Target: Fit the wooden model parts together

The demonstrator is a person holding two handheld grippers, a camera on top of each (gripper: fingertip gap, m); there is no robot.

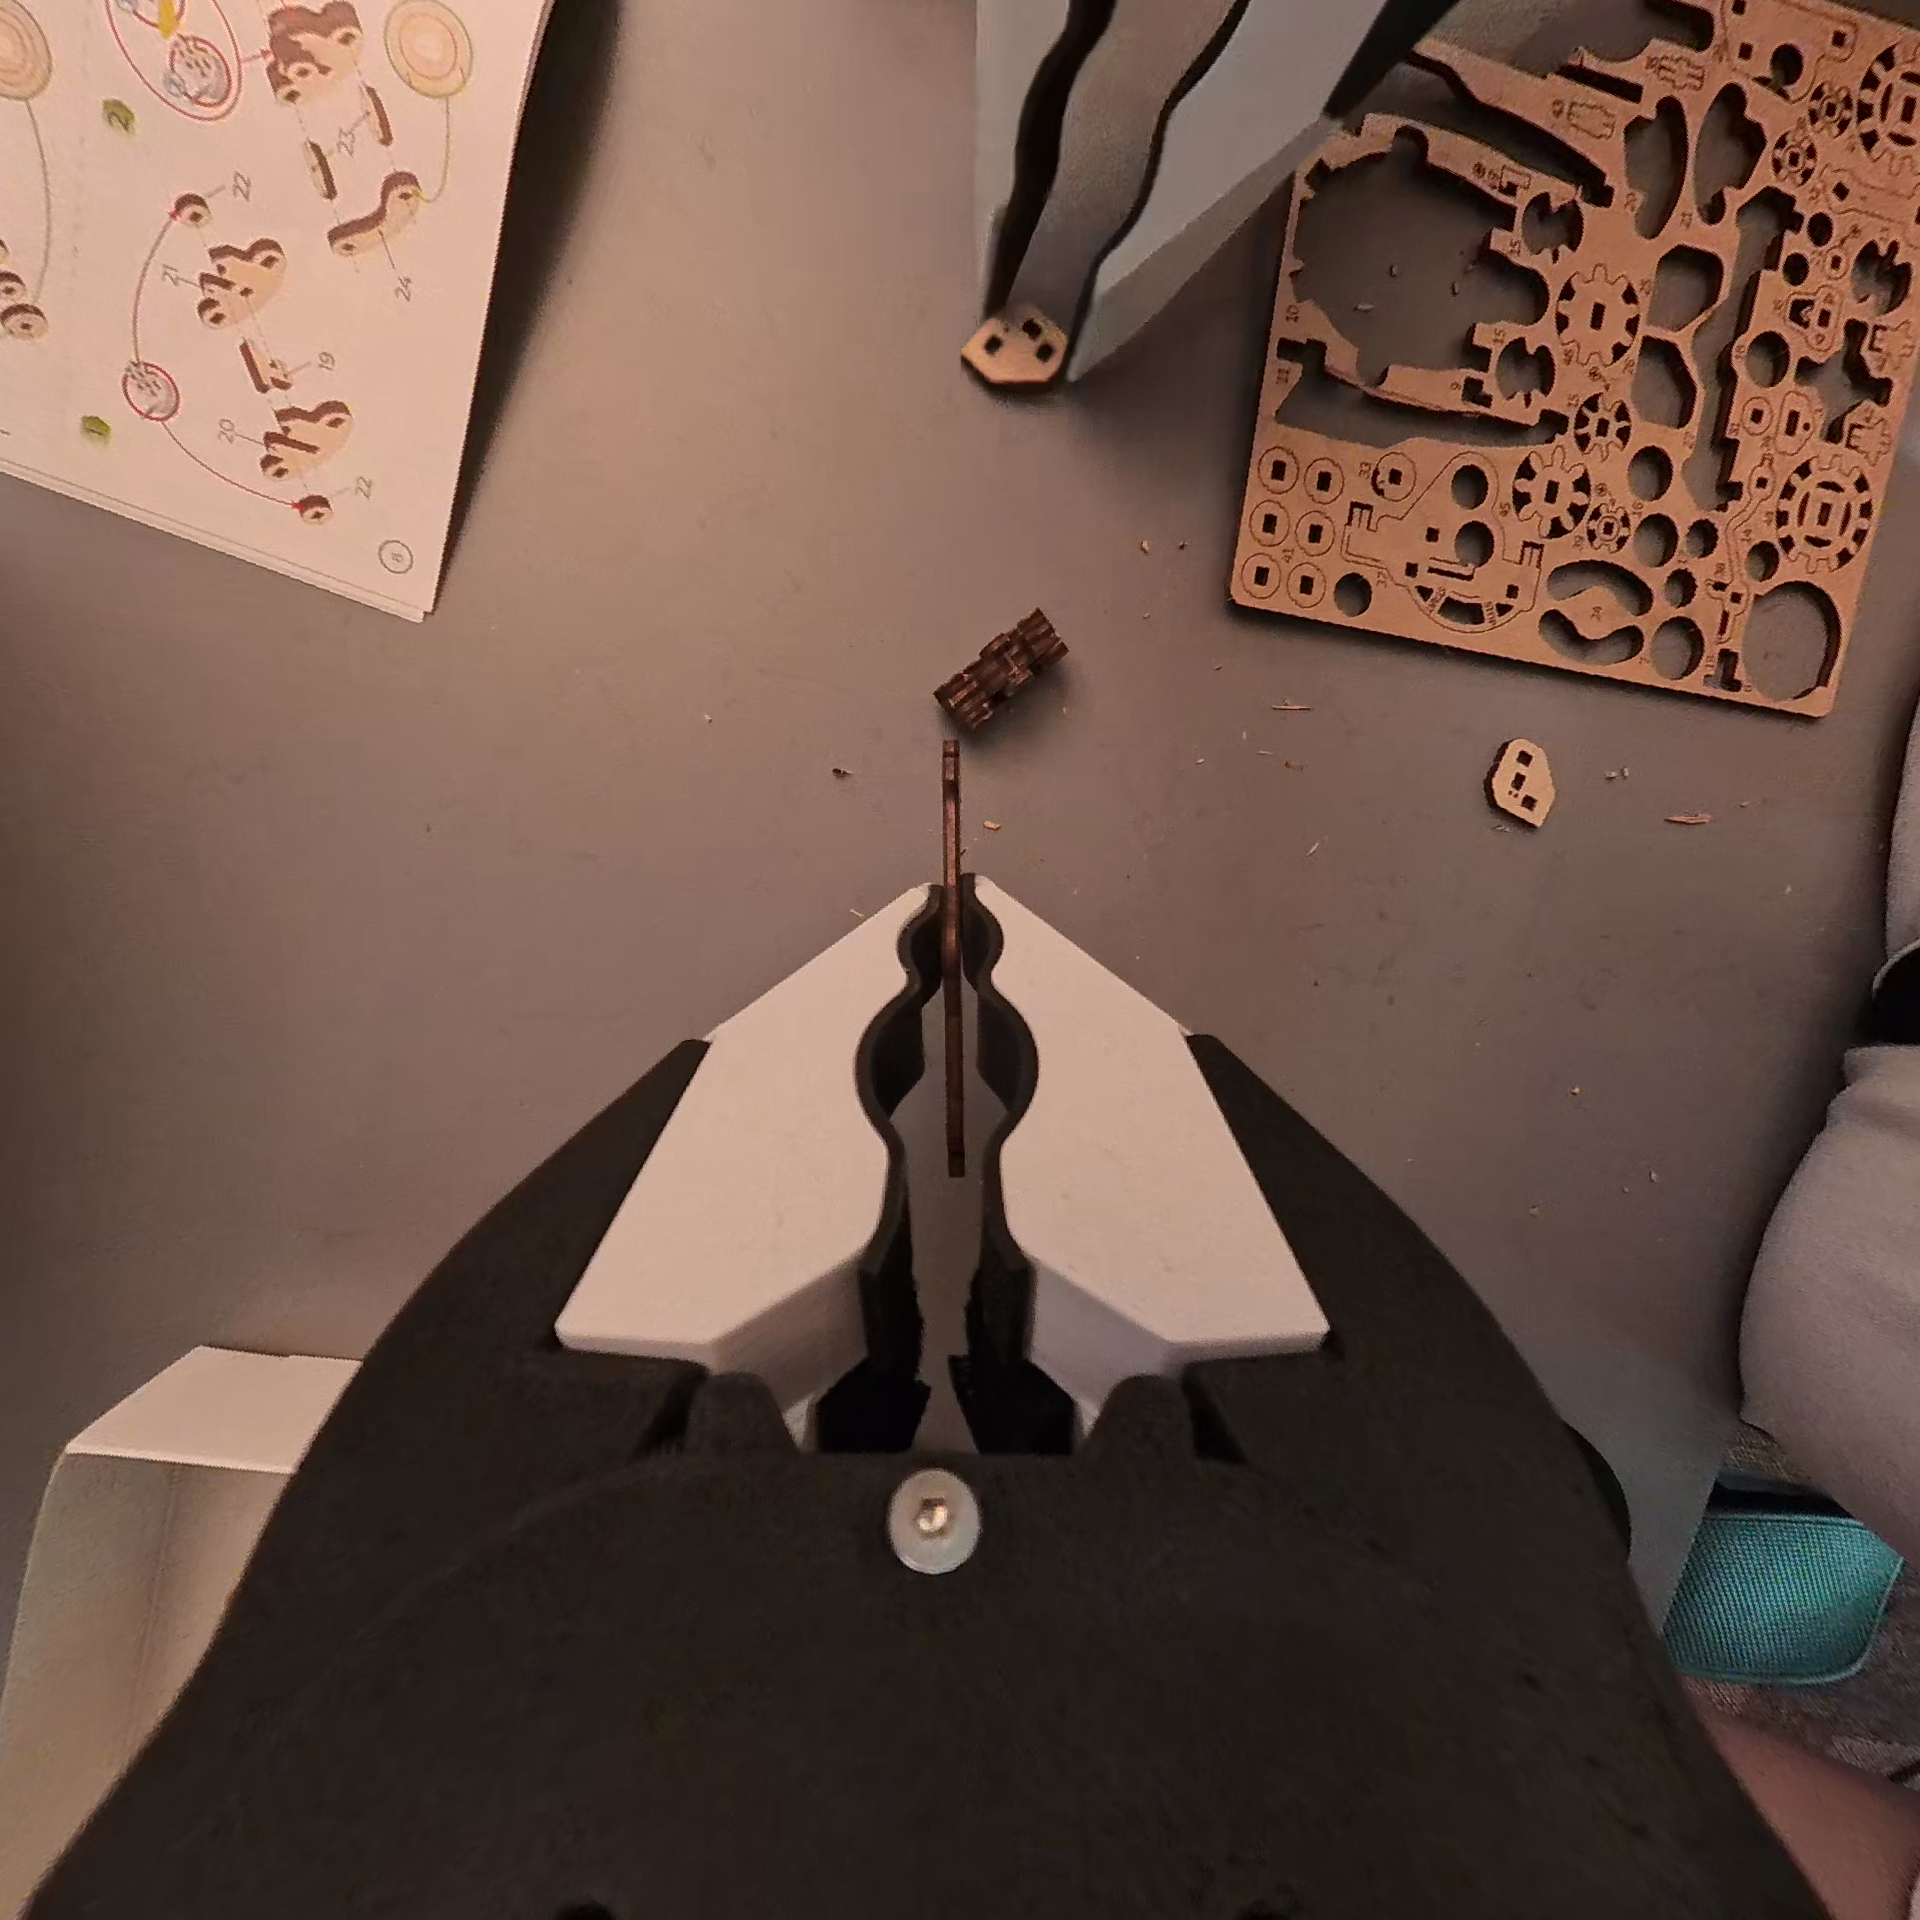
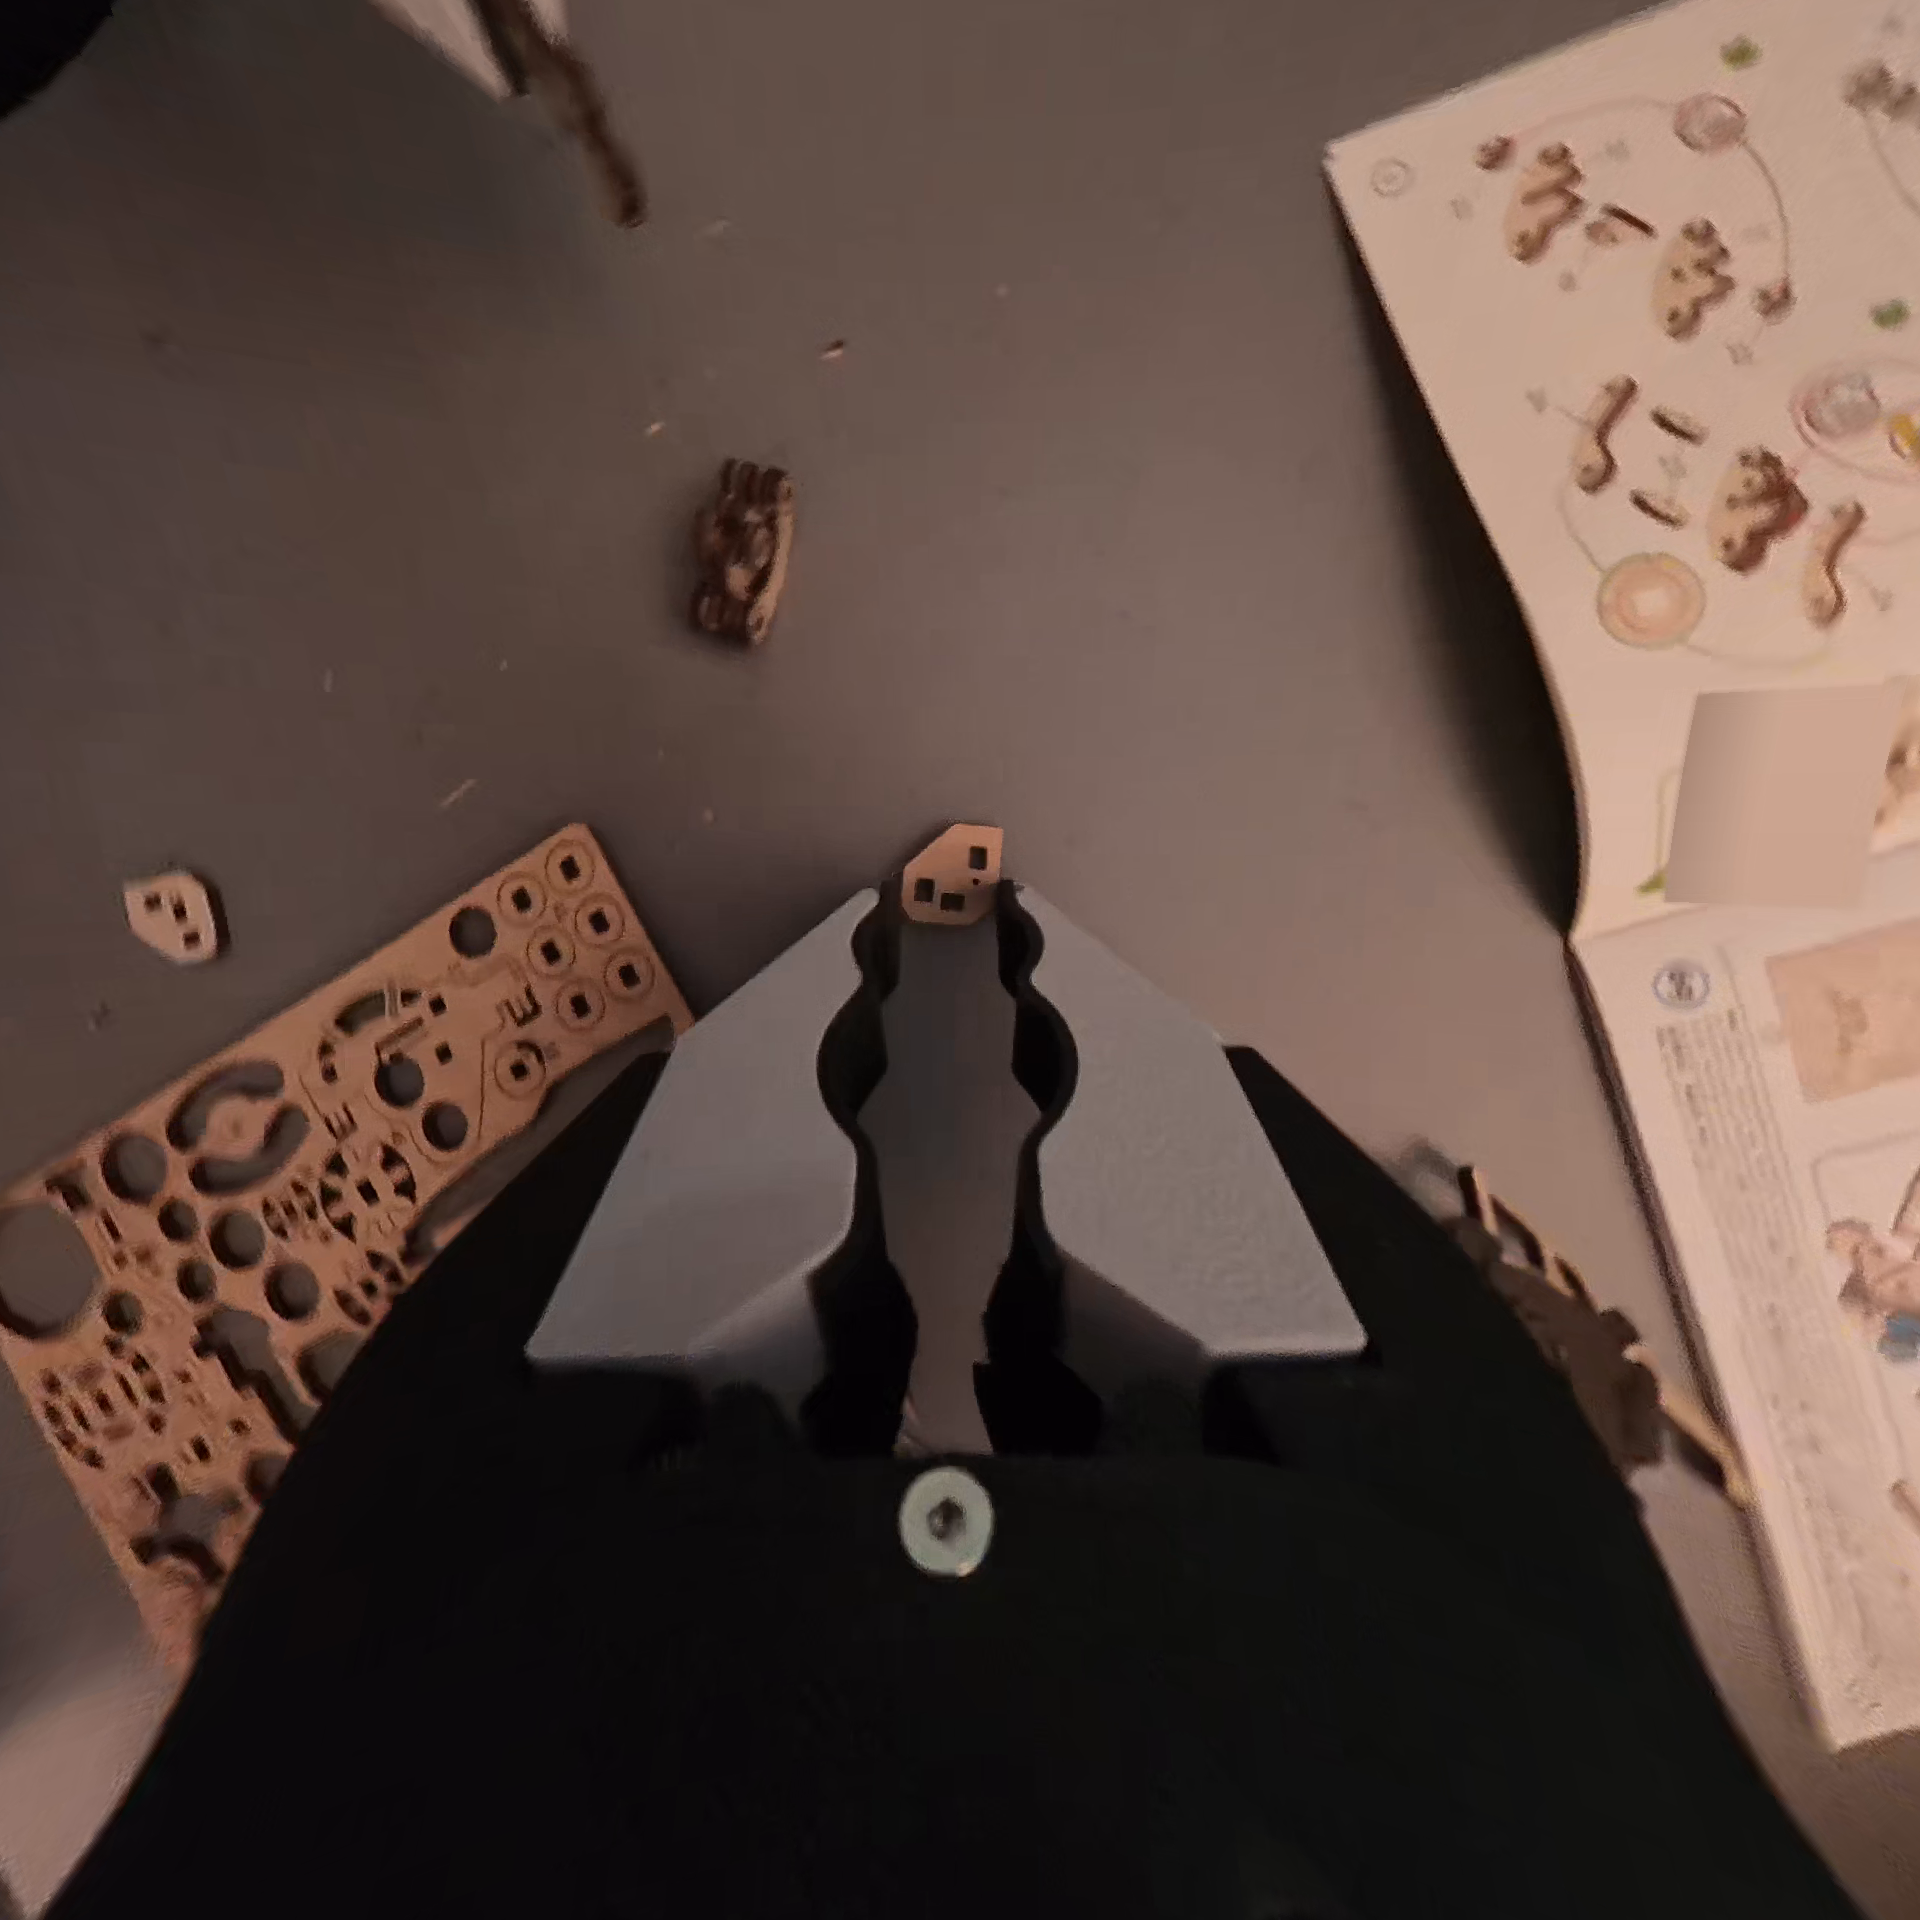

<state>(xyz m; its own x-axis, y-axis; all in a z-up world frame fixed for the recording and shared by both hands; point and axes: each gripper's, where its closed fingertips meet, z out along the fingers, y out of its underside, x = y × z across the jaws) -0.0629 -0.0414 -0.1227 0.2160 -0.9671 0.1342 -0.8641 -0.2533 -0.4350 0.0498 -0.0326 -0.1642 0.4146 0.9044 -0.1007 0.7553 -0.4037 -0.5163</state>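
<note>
Fingers [image 1: 821, 1049] of our left gripper [image 1: 951, 894] are clenched on a thin wooden plate [image 1: 952, 831], which we see edge-on only, so its outline cannot be made out. Our right gripper [image 2: 951, 899] pinches a small flat wooden piece [image 2: 954, 878] with square slots at its very tips; its lower part is hidden between the fingers [image 2: 1143, 1122].

We count three loose wooden parts: the two held ones and one more slotted flat piece [image 1: 1520, 781] lying alone on the grey counter [image 1: 623, 831]. One small dark assembled block [image 1: 1003, 665] lies just beyond the tip of the thin plate, apart from it. In the right wrist view that block is blurred.

One laser-cut wooden sheet [image 1: 1558, 416] with many empty cut-outs lies flat on the counter; its far corner is covered by the right gripper in the left wrist view, and the frame edge crops it. One instruction booklet [image 2: 1714, 520] lies open, cut off at the frame edge in both views. One white box [image 1: 156, 1507] is partly hidden behind the left gripper body. A dark toothed wooden object [image 2: 1538, 1299] beside the booklet is too dim to identify.
</note>
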